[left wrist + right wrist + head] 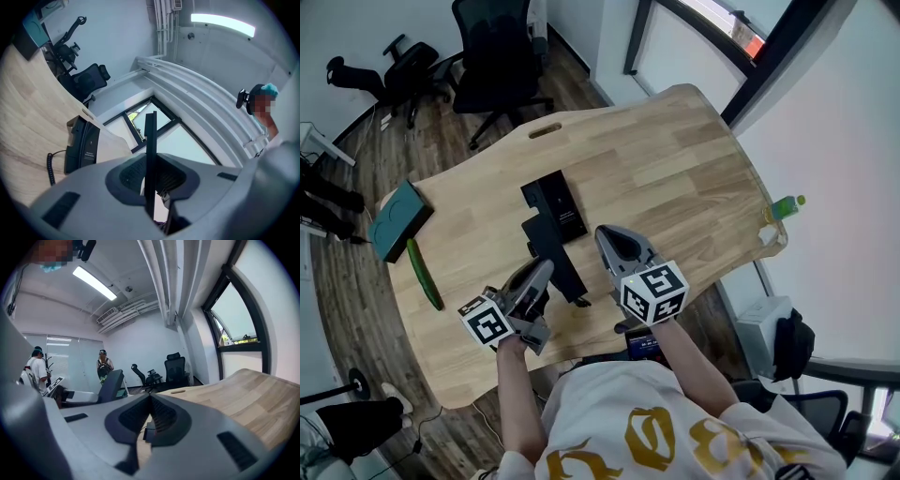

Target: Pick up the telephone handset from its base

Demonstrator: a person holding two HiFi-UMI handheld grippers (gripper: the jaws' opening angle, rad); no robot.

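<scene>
Your left gripper clamped on handset | right gripper jaws together, empty | lift level, slow, so cord doesn't drag base.

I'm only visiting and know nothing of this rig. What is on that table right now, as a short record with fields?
surface: wooden table
telephone base: black, near the table's middle
handset: black, clamped in the left gripper, apart from the base
cord: coiled, beside the base
left gripper: shut on the handset
right gripper: jaws together, holding nothing, beside the handset
also there: cucumber and teal box at the table's left end
</scene>
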